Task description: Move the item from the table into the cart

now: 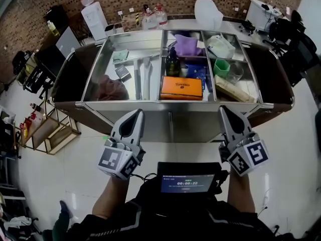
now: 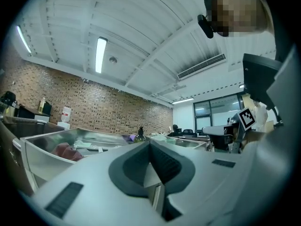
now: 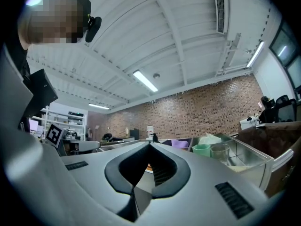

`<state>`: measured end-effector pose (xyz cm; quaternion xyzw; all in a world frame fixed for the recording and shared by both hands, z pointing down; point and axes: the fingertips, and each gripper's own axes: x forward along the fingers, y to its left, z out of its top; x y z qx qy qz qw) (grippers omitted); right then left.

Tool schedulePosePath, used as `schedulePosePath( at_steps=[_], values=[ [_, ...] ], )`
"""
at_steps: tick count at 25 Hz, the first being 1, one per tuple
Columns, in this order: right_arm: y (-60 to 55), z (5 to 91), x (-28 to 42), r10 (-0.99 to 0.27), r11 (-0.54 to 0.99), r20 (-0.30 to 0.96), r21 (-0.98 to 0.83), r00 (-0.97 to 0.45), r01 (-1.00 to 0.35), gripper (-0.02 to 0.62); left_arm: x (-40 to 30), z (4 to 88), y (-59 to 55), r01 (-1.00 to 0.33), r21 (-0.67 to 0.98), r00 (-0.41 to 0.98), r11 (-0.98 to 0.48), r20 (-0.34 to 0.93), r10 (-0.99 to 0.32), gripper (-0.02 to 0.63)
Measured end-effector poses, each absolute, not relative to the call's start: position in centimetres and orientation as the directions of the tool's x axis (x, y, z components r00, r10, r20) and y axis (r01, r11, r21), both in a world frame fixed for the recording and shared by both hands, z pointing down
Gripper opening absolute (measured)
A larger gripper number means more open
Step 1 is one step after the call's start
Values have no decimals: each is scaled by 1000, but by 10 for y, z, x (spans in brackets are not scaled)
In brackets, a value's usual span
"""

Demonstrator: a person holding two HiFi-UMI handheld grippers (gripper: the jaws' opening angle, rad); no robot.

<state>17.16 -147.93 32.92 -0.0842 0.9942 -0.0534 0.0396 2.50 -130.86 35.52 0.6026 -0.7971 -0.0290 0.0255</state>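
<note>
At six o'clock in the head view, the small screen (image 1: pixel 188 177) shows a timer, seemingly 00:00:22. Print on the orange box (image 1: pixel 181 88) in the cart (image 1: pixel 190 118) is illegible.

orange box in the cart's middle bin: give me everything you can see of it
The orange box is a flat rectangular carton, cardboard by the look, with dark print across its top that is too small to read. It looks closed and undented. It lies flat at the near end of the cart's middle compartment, long side across, filling most of the width. A dark bottle stands just behind it, beside a blue pack. Whether either touches it can't be told.
</note>
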Motion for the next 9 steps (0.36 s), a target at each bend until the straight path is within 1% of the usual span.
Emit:
schedulePosePath(
  at_steps=[4, 9],
  values=[
    [-1481, 327, 172, -168, 981, -91, -113, -982, -157, -14, 22, 353, -1309, -955, 81, -287, 285, -10, -958, -14],
    [-1478, 323, 175, -173, 981, -89, -103, -981, -164, -14, 26, 356, -1303, -953, 101, -287, 285, 4, -958, -14]
  ],
)
